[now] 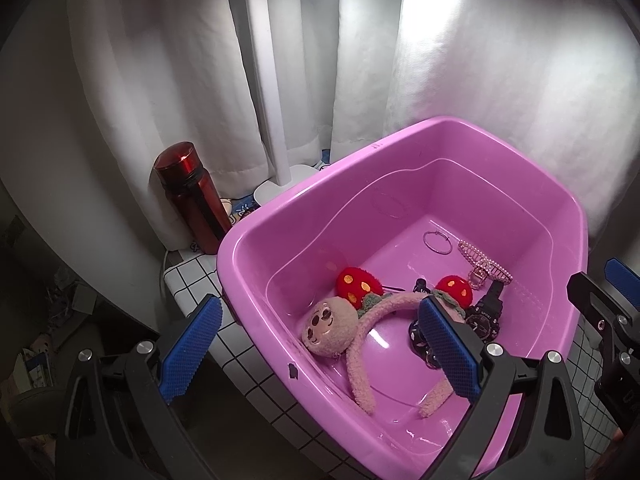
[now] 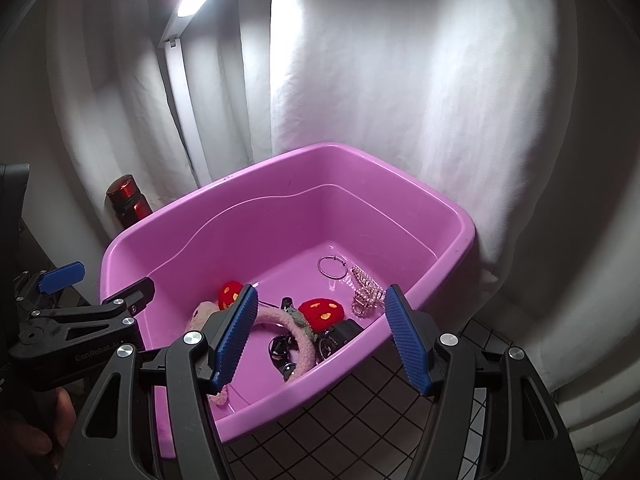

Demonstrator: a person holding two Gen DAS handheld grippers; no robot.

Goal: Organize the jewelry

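White curtains (image 1: 480, 80) back a checked tabletop (image 2: 360, 412) bearing a pink tub (image 1: 280, 220); a plush headband (image 1: 360, 360), watch (image 1: 484, 316), pearl clip (image 2: 366, 292) and hoop (image 2: 331, 267) lie inside; the left gripper (image 1: 320, 352) and right gripper (image 2: 320, 336) hover released, grasping nothing

Each black-framed claw (image 2: 318, 336) has ribbed blue pads (image 2: 408, 340), silver screws, and faint "GenRobot" lettering on the left claw (image 1: 320, 352).

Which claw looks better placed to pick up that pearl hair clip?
Probably the right claw: it is open and aimed near the pearl hair clip. The left claw sits over the plush headband.
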